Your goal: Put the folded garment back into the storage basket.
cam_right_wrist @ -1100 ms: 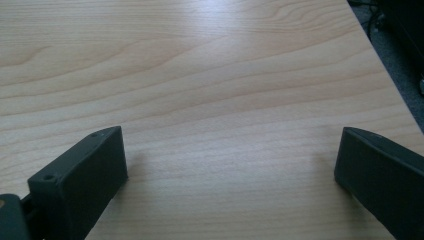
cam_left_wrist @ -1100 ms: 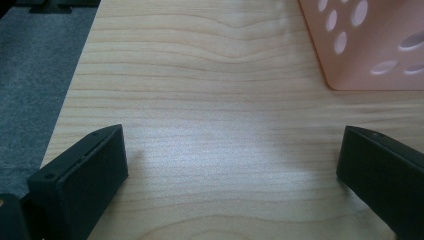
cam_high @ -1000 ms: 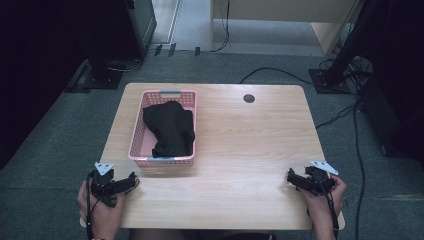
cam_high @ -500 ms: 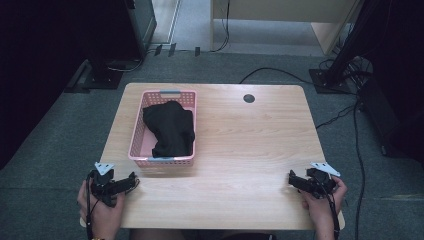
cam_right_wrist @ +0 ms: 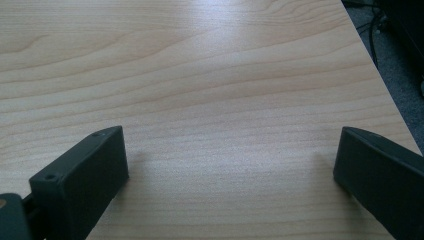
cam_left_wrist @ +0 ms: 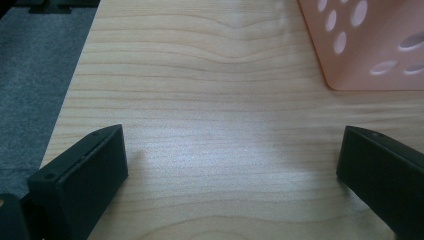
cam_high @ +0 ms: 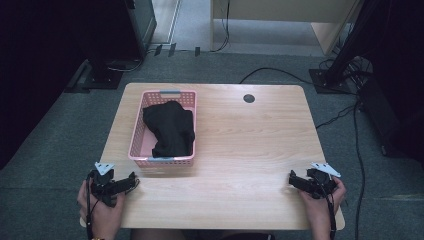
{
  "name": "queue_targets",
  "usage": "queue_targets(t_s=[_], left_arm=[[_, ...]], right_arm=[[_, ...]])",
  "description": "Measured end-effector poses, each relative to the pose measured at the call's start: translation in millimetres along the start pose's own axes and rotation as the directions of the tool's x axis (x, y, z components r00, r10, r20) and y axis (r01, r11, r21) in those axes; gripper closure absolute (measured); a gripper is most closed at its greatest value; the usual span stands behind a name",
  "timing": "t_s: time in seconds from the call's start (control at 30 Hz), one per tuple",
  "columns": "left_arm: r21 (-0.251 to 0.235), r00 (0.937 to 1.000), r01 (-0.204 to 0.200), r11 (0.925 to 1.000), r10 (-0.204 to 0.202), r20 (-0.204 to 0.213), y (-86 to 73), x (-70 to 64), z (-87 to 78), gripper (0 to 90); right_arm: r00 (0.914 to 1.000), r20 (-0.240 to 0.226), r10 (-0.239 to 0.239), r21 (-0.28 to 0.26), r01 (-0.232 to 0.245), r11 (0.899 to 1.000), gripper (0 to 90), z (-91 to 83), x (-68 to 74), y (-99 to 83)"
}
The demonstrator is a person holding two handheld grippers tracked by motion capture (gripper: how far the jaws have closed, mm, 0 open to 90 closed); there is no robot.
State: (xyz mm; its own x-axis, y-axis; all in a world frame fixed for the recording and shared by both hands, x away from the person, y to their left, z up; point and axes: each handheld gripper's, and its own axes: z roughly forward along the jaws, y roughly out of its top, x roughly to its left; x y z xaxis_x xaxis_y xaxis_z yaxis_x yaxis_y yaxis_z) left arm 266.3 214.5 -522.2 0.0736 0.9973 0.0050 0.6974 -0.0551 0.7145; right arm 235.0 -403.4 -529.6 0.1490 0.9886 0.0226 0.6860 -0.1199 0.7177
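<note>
We see 2 grippers parked at the near edge of the wooden table, 1 per corner. Left gripper sits at the near-left corner, jaws spread wide, nothing between them, just bare wood. Right gripper at the near-right corner, jaws equally wide apart and empty. Pink basket stands on the left half of the table, just beyond the left gripper, not touching it. Black cloth lies bunched inside the basket. Small dark round spot near the far edge.

lab: carpet, floor cables
</note>
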Motion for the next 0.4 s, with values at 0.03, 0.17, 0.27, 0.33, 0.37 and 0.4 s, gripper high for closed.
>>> queue_targets(t_s=[0.03, 0.17, 0.27, 0.33, 0.37, 0.4], left_arm=[[0.0, 1.0, 0.0, 1.0, 0.0, 0.0, 0.0, 0.0, 0.0, 0.0], [0.0, 1.0, 0.0, 1.0, 0.0, 0.0, 0.0, 0.0, 0.0, 0.0], [0.0, 1.0, 0.0, 1.0, 0.0, 0.0, 0.0, 0.0, 0.0, 0.0], [0.0, 1.0, 0.0, 1.0, 0.0, 0.0, 0.0, 0.0, 0.0, 0.0], [0.0, 1.0, 0.0, 1.0, 0.0, 0.0, 0.0, 0.0, 0.0, 0.0], [0.0, 1.0, 0.0, 1.0, 0.0, 0.0, 0.0, 0.0, 0.0, 0.0]], right_arm=[[1.0, 0.0, 0.0, 0.0, 0.0, 1.0, 0.5, 0.0, 0.0, 0.0], [1.0, 0.0, 0.0, 0.0, 0.0, 1.0, 0.5, 0.0, 0.0, 0.0], [1.0, 0.0, 0.001, 0.0, -0.001, 1.0, 0.3, 0.0, -0.1, 0.0], [1.0, 0.002, 0.002, 0.001, -0.002, 1.0, 0.0, 0.2, -0.4, 0.1], [1.0, 0.002, 0.002, 0.001, -0.002, 1.0, 0.0, 0.2, -0.5, 0.1], [1.0, 0.002, 0.002, 0.001, -0.002, 1.0, 0.0, 0.2, -0.5, 0.1]])
